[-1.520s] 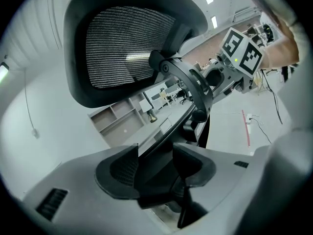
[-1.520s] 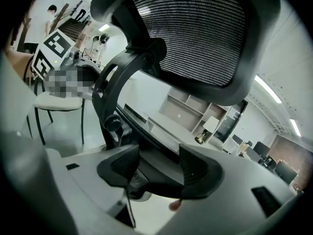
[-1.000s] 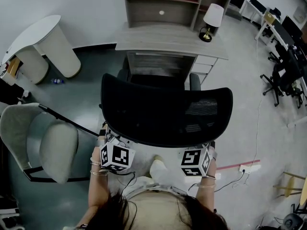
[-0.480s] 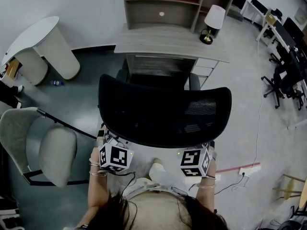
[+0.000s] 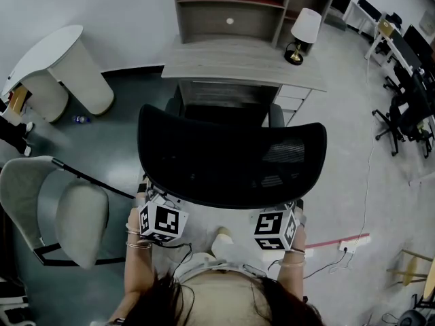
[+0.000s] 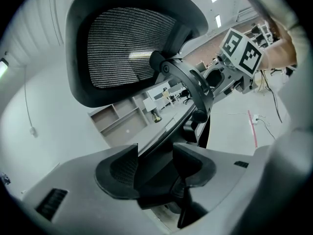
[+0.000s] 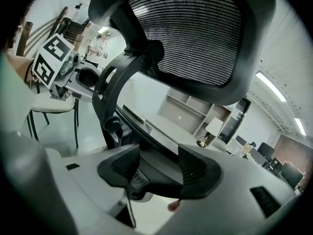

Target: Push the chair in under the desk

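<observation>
A black mesh office chair [image 5: 231, 158] stands in front of the grey desk [image 5: 238, 63], with its seat partly under the desktop. In the head view both marker cubes sit just below the backrest, the left cube [image 5: 162, 221] and the right cube [image 5: 274, 228]. The jaws are hidden there. My left gripper [image 6: 155, 168] has the dark rear edge of the seat filling the gap between its jaws. My right gripper [image 7: 159, 168] holds the same edge further along. The backrest [image 6: 129, 45] and its curved support arm [image 7: 117, 82] rise above both.
A grey padded chair [image 5: 61, 209] stands close on the left, with a white curved table [image 5: 58, 63] behind it. A lamp [image 5: 302, 32] stands on the desk's right end, with shelves [image 5: 231, 5] behind and drawers [image 5: 289, 94] below. A power strip and cable [image 5: 350, 240] lie at the right.
Almost nothing: the backrest and both cubes have edged slightly left in the view. Both grippers keep their places at the chair.
</observation>
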Motion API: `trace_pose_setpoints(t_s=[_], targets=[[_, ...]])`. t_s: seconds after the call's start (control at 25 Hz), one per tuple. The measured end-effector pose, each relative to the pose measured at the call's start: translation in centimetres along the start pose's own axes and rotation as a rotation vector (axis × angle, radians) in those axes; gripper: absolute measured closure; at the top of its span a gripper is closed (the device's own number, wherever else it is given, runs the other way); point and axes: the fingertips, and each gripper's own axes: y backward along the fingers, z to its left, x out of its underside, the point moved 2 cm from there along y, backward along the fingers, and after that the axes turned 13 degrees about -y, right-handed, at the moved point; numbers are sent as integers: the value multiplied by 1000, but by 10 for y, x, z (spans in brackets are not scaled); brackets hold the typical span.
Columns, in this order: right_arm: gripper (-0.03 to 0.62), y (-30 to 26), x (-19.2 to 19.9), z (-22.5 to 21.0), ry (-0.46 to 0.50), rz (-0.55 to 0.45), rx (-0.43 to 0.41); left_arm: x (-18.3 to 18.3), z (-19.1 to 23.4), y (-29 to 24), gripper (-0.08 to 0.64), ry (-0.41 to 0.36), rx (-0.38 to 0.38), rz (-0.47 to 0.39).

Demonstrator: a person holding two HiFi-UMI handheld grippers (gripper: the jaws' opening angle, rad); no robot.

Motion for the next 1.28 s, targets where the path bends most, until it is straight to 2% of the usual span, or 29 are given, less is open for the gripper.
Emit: trace_pose_setpoints(t_s=[1.28], targets=[[342,-49,-23,-20,-2,-10,1,4,33,-47,344,1,-11,-19]])
